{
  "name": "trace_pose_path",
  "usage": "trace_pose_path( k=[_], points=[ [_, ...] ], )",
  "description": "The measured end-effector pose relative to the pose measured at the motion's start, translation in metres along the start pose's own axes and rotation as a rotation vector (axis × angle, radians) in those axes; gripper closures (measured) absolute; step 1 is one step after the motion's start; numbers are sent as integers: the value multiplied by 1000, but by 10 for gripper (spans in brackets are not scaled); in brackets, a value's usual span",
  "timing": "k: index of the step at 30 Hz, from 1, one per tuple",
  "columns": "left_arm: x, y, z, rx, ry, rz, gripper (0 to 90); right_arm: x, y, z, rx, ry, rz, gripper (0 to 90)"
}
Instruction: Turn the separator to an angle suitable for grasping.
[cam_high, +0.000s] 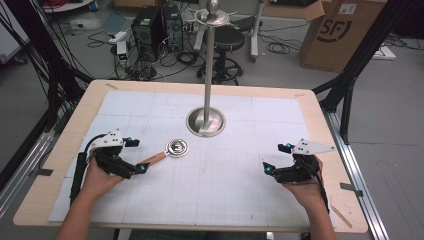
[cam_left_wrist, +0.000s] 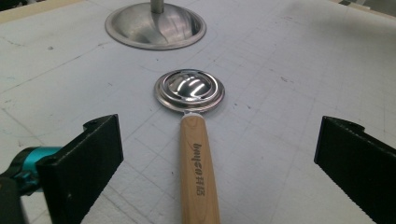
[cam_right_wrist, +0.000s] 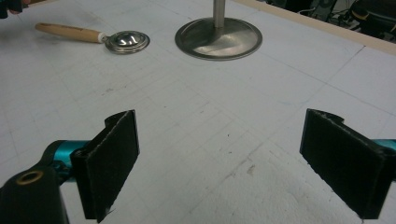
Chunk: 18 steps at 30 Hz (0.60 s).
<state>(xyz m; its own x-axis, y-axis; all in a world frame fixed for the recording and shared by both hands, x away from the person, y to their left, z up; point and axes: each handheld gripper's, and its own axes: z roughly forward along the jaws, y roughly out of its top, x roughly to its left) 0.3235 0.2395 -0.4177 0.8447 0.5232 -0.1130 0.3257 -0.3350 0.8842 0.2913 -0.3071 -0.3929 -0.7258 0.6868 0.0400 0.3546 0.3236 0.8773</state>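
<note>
While the ladle (cam_left_wrist: 190, 91) lies flat on the bench (cam_high: 60, 150), both tools stand released.
Its wooden handle runs between the left tool's (cam_high: 136, 156) spread jaws, untouched; right tool (cam_high: 278, 158) well apart, empty.

Grey floor (cam_high: 390, 125) strewn with cables (cam_high: 102, 37); black computer towers (cam_high: 156, 31), a black stool (cam_high: 227, 42), a cardboard box (cam_high: 340, 32) behind.
</note>
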Motion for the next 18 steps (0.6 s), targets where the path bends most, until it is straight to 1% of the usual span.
trace_pose_path(
  k=[3,4,5,6,7,8,10,12,14,16,17,18],
  points=[
    [0,0,-1,-3,-5,-2,18,-1,0,1,3,0,6,104],
    [0,0,0,-15,-8,-2,18,-1,-1,0,7,0,2,104],
    [0,0,0,-15,-8,-2,17,-1,-1,0,8,1,1,104],
    [0,1,0,-16,-6,1,17,-1,-1,0,8,1,1,104],
    [1,1,0,-15,5,4,18,-1,0,-2,9,-8,-4,104],
    [2,1,-1,-19,9,0,17,-1,0,-2,3,-8,-2,104],
    [4,2,0,-23,16,-6,18,1,-1,-3,9,-7,1,104],
    [5,2,1,-16,20,-10,18,1,-1,-2,12,-9,-4,104],
    [8,5,7,6,42,-16,18,0,-3,-2,22,-9,3,104],
    [10,6,10,18,46,-29,18,0,-4,-3,24,-8,4,104],
    [10,8,12,31,52,-31,18,0,-4,-3,24,-7,5,104],
    [10,8,12,31,52,-31,18,0,-4,-3,28,-5,3,104]
  ],
)
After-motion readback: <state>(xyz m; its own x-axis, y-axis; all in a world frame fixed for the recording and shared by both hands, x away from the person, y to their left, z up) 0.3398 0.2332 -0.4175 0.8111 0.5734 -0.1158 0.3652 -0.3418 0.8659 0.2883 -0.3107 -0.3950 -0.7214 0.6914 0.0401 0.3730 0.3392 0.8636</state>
